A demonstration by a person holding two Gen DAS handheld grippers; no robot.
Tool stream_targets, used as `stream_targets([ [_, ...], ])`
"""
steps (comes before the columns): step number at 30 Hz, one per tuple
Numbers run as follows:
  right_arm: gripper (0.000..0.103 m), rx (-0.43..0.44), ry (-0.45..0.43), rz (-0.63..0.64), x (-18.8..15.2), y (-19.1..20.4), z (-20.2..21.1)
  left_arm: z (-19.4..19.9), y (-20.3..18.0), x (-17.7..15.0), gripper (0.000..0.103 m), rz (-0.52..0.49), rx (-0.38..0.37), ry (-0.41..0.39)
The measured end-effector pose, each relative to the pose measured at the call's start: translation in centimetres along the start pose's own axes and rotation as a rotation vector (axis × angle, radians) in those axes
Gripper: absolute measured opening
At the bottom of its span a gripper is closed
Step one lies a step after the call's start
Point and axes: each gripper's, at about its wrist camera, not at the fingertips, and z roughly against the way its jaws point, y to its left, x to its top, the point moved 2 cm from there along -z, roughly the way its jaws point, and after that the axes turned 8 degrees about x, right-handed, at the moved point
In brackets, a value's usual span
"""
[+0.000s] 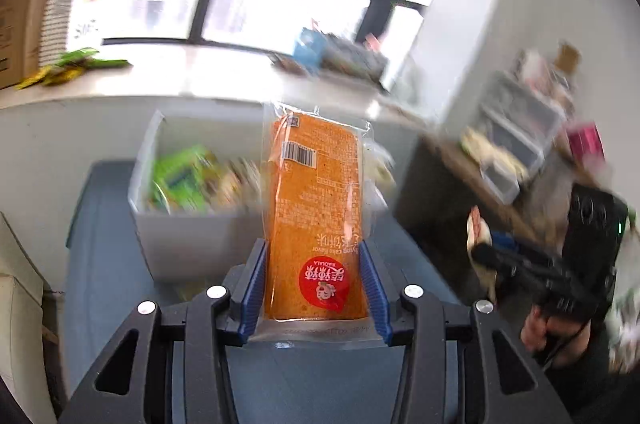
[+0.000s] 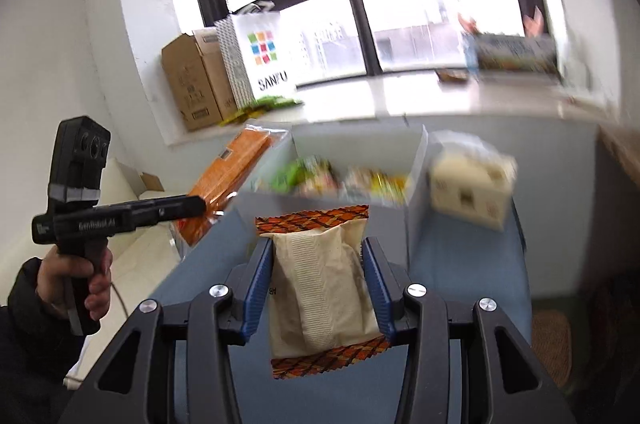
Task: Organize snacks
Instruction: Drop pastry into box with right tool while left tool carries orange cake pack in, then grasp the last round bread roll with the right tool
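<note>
My left gripper (image 1: 314, 256) is shut on an orange cake packet (image 1: 316, 200) with a red round sticker, held upright in front of a white bin (image 1: 192, 236) with several snack packs. The same packet (image 2: 228, 180) and the left gripper (image 2: 200, 206) show at the left of the right wrist view. My right gripper (image 2: 318, 256) is shut on a beige snack packet (image 2: 324, 284) with orange patterned ends, held above the blue surface (image 2: 460, 288) before the white bin (image 2: 416, 176). The right gripper (image 1: 480, 252) shows at the right of the left wrist view.
A cream box (image 2: 472, 184) stands right of the bin. A windowsill (image 2: 400, 96) behind holds a cardboard box (image 2: 196, 80), a SANFU paper bag (image 2: 260, 60), green packets (image 1: 80, 62) and more snack boxes (image 2: 512, 52). A shelf with trays (image 1: 520, 128) stands at the right.
</note>
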Motion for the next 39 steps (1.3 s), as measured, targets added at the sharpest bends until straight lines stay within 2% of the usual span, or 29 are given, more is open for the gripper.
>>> stream_targets([
  [4, 0.049, -0.033, 0.000, 0.016, 5.0, -0.1, -5.0, -2.6, 3.7, 5.2, 0.049, 0.064, 0.055, -0.018],
  [7, 0.049, -0.072, 0.011, -0.015, 8.1, -1.3, -9.0, -5.7, 4.9, 8.0, 0.049, 0.090, 0.085, 0.007],
  [9, 0.049, -0.112, 0.032, -0.030, 9.5, -2.4, -11.4, -7.6, 5.7, 9.0, 0.050, 0.092, 0.115, 0.027],
  [12, 0.050, -0.116, 0.020, -0.087, 11.0, -4.3, -13.6, -10.2, 6.1, 9.5, 0.054, 0.096, 0.156, 0.049],
  [13, 0.052, -0.135, 0.034, -0.096, 11.4, -4.9, -14.2, -10.9, 6.3, 9.7, 0.075, 0.096, 0.165, 0.070],
  [15, 0.086, -0.172, 0.052, -0.124, 12.0, -6.1, -15.3, -12.4, 6.4, 9.7, 0.103, 0.094, 0.173, 0.093],
  [16, 0.103, -0.170, 0.058, -0.142, 12.1, -6.7, -15.6, -12.6, 6.4, 9.7, 0.103, 0.086, 0.183, 0.097],
  [22, 0.103, -0.188, 0.044, -0.155, 11.5, -7.2, -15.0, -12.8, 6.6, 8.6, 0.103, 0.057, 0.190, 0.108],
  [28, 0.103, -0.161, 0.047, -0.152, 10.9, -6.5, -14.4, -11.4, 5.8, 8.5, 0.103, 0.007, 0.230, 0.084],
  [34, 0.103, -0.138, -0.010, -0.130, 9.8, -4.5, -11.1, -8.2, 4.8, 7.5, 0.103, -0.031, 0.248, 0.035],
  [39, 0.103, -0.082, -0.036, -0.090, 6.7, -1.4, -7.2, -3.9, 3.6, 4.8, 0.103, -0.055, 0.224, -0.024],
])
